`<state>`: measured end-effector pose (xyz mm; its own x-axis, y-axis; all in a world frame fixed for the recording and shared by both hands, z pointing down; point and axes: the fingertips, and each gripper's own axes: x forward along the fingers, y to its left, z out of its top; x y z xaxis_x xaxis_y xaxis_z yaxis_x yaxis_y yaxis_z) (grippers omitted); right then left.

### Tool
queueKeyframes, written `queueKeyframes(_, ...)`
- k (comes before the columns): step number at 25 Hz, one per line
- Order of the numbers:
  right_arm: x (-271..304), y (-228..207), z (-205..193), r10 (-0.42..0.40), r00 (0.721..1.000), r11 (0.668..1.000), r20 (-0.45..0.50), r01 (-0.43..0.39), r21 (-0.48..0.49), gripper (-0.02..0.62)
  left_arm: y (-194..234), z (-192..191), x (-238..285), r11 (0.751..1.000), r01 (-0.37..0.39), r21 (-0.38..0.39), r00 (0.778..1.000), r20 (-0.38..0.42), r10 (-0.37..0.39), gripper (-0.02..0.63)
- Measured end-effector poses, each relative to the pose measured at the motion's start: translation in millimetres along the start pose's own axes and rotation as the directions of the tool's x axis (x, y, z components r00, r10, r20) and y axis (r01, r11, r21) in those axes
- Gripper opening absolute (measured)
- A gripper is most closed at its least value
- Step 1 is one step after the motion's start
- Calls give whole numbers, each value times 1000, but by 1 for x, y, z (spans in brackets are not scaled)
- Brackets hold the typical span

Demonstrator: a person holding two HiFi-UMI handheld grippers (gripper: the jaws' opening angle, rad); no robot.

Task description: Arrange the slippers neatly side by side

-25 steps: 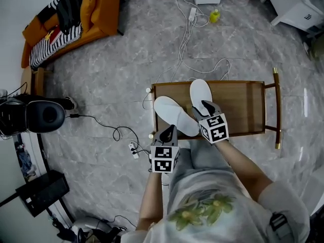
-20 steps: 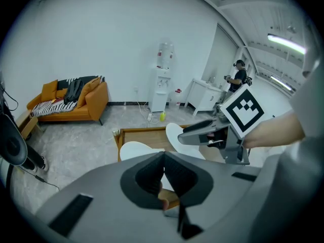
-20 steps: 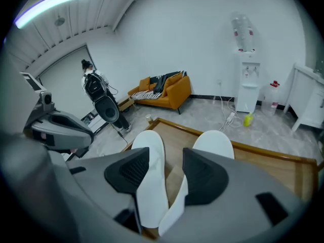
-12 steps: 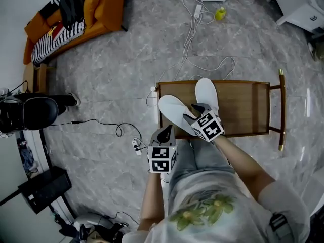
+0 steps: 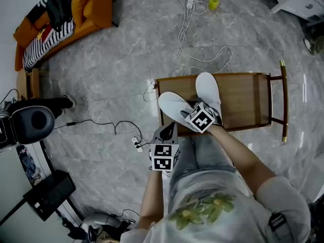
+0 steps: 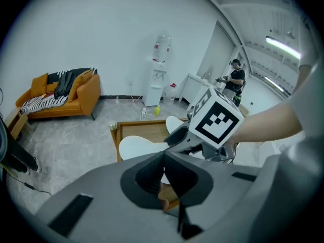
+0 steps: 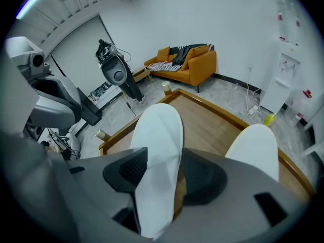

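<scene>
Two white slippers lie on a low wooden table (image 5: 243, 103). The left slipper (image 5: 172, 107) lies slanted, and the right slipper (image 5: 207, 89) lies straighter beside it. My right gripper (image 5: 191, 109) hangs low over the slanted slipper's near end. Its jaws have just been opening, and that slipper (image 7: 157, 135) lies between them with wood showing beside one pad. The other slipper (image 7: 253, 146) is off to the right. My left gripper (image 5: 166, 131) hovers at the table's near left corner, shut and holding nothing (image 6: 164, 171).
An orange sofa (image 5: 66, 14) stands far left, and a black machine (image 5: 30, 120) to the left. Cables (image 5: 187, 34) and a power strip (image 5: 135, 145) lie on the grey floor. A yellow bottle (image 5: 214, 3) stands beyond the table. A person (image 6: 235, 80) stands far off.
My right gripper has come down and to the left, rolling over, onto the slanted slipper's near end. The left gripper has hardly shifted. Both slippers lie where they were.
</scene>
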<state>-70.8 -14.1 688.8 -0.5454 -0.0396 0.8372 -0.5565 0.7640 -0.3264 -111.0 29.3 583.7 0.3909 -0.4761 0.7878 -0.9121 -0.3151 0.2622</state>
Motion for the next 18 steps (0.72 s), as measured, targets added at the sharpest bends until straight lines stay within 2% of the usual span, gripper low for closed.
queueKeyframes(2, 4, -1, -2, -7, 1000, 1000, -13, 7, 15, 192, 1, -1, 2, 1000, 13, 19, 1000, -6, -13, 15)
queueKeyframes(6, 5, -7, -4, -37, 999, 997, -8, 38, 67, 62, 4, 0, 4, 999, 25, 31, 1000, -5, -24, 15)
queueKeyframes(11, 0, -14, -4, -54, 998, 984, 14, 50, 171, 37, 13, -3, 8, 999, 28, 38, 999, -16, -28, 15)
queueKeyframes(18, -6, -27, -1, -134, 989, 932, 62, 105, 347, 34, 19, -1, 11, 997, 38, 61, 999, -27, -37, 15)
